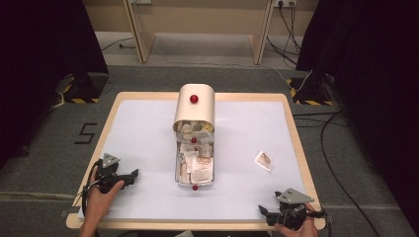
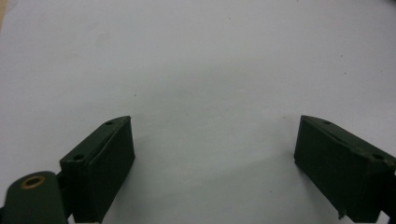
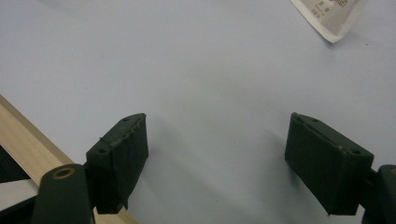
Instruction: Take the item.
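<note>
both grippers rest low in the frame, our left gripper (image 1: 129,177) and right gripper (image 1: 263,211) gaping wide, empty. one packet (image 1: 263,161) lies alone right of centre, apart from the packet-filled box (image 1: 194,170); we judge nothing picked up yet

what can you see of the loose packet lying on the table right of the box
The packet is a small, flat, roughly square sachet, white with reddish-brown print, looking like paper or foil. It lies flat and turned at an angle on the pale table top, alone, apart from the open box of similar packets to its left. Nothing touches it but the table. The right gripper sits nearer the person, open and well short of it; in the right gripper view one corner shows with small print, too blurred to read.
</note>
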A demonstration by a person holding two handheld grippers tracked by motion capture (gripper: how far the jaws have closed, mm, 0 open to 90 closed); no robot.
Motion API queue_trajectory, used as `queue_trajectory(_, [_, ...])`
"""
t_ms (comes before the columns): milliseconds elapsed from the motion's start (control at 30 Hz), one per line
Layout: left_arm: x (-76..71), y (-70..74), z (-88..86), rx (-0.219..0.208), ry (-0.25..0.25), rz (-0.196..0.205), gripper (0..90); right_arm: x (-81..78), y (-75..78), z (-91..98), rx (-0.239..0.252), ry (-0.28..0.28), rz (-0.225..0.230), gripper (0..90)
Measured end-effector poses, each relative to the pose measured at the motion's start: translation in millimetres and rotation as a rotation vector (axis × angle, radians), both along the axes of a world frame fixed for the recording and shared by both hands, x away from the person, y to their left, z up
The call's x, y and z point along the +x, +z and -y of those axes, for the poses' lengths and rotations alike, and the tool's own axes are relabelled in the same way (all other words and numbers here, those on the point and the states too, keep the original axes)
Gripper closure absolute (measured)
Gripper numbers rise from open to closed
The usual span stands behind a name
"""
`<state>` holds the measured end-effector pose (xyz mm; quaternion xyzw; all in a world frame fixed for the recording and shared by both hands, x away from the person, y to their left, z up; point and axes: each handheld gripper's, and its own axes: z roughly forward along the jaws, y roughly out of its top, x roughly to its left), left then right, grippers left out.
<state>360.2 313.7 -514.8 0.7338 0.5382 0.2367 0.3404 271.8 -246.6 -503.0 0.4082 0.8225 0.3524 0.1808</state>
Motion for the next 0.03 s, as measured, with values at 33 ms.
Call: queue_trajectory(33, [0.0,0.0,0.0,0.000,0.000,0.000,11.3,0.1,0.0,0.0,0.000,0.000,0.000,21.9])
